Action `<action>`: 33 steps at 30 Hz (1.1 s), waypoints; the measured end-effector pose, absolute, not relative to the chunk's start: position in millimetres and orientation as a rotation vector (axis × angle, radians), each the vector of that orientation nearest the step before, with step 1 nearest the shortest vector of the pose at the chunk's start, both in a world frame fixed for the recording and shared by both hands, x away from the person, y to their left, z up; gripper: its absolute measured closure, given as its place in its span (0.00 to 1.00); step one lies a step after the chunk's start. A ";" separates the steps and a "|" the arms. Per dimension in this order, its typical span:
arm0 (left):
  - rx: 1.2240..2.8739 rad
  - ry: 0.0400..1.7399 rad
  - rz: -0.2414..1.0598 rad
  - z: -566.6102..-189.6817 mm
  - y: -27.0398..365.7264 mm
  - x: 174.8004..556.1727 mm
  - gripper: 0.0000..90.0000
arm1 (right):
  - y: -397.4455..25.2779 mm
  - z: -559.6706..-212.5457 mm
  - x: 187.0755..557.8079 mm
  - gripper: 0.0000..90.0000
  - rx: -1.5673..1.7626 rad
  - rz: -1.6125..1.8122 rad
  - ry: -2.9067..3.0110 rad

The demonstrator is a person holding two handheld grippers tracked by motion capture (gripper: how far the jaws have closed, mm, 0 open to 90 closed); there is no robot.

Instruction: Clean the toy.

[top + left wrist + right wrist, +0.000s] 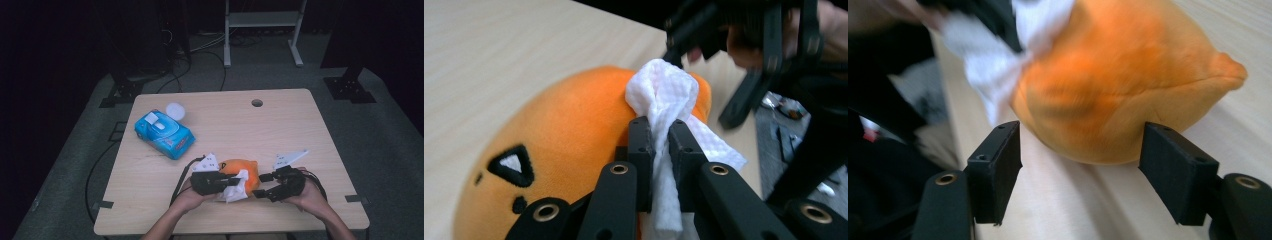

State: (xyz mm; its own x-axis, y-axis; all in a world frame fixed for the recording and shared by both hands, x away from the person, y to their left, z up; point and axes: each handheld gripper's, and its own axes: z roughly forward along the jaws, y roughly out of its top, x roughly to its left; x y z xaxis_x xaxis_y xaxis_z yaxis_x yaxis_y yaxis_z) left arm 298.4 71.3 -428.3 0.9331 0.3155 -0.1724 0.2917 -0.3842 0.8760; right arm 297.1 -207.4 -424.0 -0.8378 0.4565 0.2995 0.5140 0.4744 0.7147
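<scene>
Left gripper view is showing the orange plush toy [574,150] lying on the table [499,50] with a white wipe [664,95] pressed on its top — the left tool [659,145] is pinching that wipe tight. The toy is sitting directly ahead of the right tool [1080,150], whose jaws are standing wide apart, one at each side of it, not touching. High view is adding the blue wipe pack [164,132] — well apart, toward the far left.

Orange plush toy [1128,85] and white tissue [988,65] motion-blurred in right gripper view; toy's lower face cut off in left gripper view.
</scene>
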 end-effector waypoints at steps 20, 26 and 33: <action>2.077 0.415 0.098 -400.1 60.3 317.9 0.92 | -188.7 -425.7 284.8 0.62 -0.772 -1.299 -2.867; 2.062 0.469 0.117 -407.5 76.3 324.3 0.92 | -196.3 -429.2 286.0 0.68 -0.775 -1.311 -2.856; 2.057 0.537 0.128 -409.2 94.6 332.6 0.92 | -194.8 -428.5 285.5 0.68 -0.769 -1.311 -2.871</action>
State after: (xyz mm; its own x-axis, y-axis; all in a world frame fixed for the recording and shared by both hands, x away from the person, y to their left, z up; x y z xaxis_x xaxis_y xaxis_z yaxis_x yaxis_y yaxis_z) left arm 332.6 94.6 -409.2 0.8972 0.4234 -0.1253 0.3219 -0.4328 0.8421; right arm 285.5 -194.8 -428.5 -0.8825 0.4603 0.0962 0.3742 0.5636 0.7364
